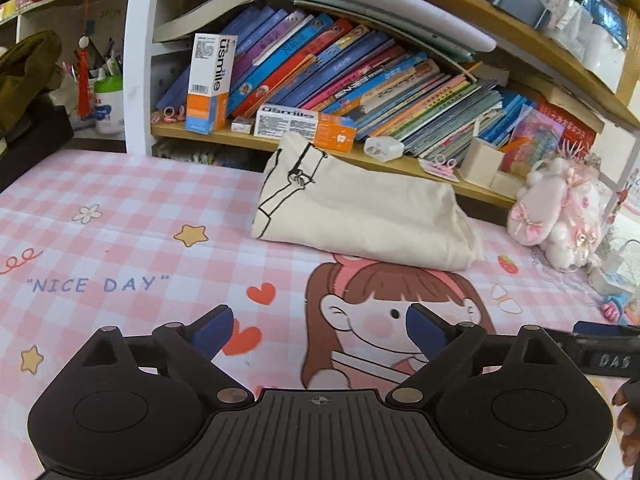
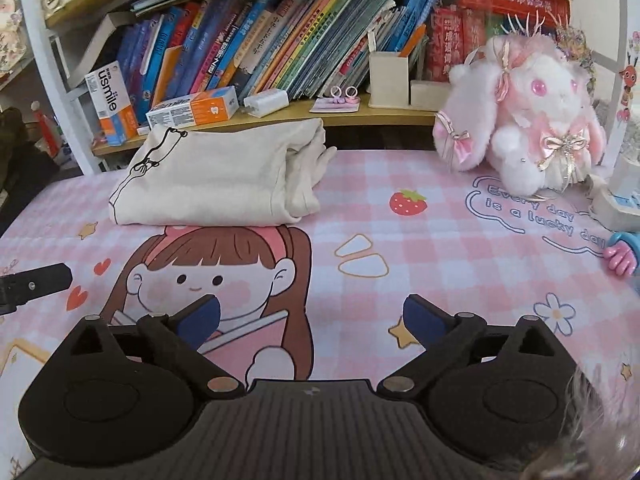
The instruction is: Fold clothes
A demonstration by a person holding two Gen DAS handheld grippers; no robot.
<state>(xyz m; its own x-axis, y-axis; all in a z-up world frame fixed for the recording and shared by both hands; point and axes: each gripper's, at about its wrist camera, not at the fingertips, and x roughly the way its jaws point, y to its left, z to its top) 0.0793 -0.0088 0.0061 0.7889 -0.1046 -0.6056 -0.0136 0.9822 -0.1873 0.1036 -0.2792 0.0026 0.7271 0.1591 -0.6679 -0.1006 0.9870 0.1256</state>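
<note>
Cream folded garment point(image 2: 212, 176), one; two empty wide-spread claws.

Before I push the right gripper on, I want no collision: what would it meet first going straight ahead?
Probably the pink checked cartoon-print table mat, since the open right gripper points downward at it. The folded cream cloth garment lies farther off and left of that line; depth is uncertain.

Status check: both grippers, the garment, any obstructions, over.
Left gripper open, empty; right gripper open, empty. Cream printed garment folded on pink checked mat, clear of both. Pink plush rabbit off to the side, nothing blocking.
</note>
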